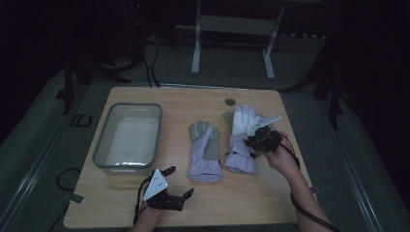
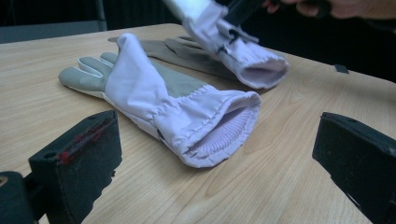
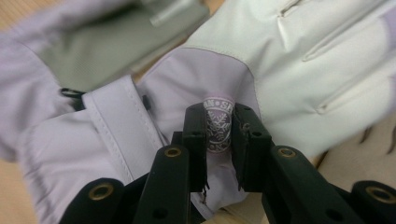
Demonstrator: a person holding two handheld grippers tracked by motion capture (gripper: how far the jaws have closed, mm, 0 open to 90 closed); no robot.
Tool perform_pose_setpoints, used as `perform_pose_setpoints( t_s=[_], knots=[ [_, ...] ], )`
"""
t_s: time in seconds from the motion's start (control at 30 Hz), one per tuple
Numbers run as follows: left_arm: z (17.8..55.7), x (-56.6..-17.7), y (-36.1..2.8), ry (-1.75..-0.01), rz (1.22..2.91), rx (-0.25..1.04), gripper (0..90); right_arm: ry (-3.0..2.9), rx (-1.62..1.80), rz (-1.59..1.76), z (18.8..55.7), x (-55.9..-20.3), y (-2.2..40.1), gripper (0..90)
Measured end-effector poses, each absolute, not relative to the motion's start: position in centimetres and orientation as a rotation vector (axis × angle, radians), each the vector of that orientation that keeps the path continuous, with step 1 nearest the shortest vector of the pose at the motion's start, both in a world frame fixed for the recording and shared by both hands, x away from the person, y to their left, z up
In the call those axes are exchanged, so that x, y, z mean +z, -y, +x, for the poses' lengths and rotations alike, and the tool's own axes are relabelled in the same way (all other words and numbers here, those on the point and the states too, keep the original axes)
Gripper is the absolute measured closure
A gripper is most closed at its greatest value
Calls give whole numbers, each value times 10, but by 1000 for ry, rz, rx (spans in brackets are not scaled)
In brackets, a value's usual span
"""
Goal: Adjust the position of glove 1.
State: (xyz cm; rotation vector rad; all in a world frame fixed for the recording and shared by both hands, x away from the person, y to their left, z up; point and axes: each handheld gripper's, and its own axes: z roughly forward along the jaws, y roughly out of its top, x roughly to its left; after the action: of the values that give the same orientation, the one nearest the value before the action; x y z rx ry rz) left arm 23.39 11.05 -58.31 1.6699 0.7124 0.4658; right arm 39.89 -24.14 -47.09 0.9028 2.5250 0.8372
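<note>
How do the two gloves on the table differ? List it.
The left glove lies flat on the table, free of both grippers; the right glove is pinched by the right gripper, cuff end raised.
The left glove shows its grey palm; the right glove shows a white back with a snowflake badge between the jaws.
Both are lilac-cuffed, fingers pointing away from the person.

The right glove [image 1: 241, 137], lilac with a white back and a round snowflake badge, is pinched at that badge and lifted at its cuff end, near the desk's right edge (fingers pointing toward the far edge).
</note>
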Motion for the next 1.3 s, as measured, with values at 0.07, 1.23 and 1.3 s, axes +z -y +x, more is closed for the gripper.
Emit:
perform_pose_setpoints(
  t_s=[0.07, 1.23, 1.3],
  knots=[
    [234, -583, -110, -712, 1670, 467, 14, -2521, 862, 880, 395, -459, 238, 768],
    [232, -583, -110, -707, 1667, 486, 13, -2744, 729, 810, 394, -490, 111, 768],
    [232, -583, -110, -706, 1668, 486, 13, -2742, 726, 776, 394, -494, 110, 768]
  ],
)
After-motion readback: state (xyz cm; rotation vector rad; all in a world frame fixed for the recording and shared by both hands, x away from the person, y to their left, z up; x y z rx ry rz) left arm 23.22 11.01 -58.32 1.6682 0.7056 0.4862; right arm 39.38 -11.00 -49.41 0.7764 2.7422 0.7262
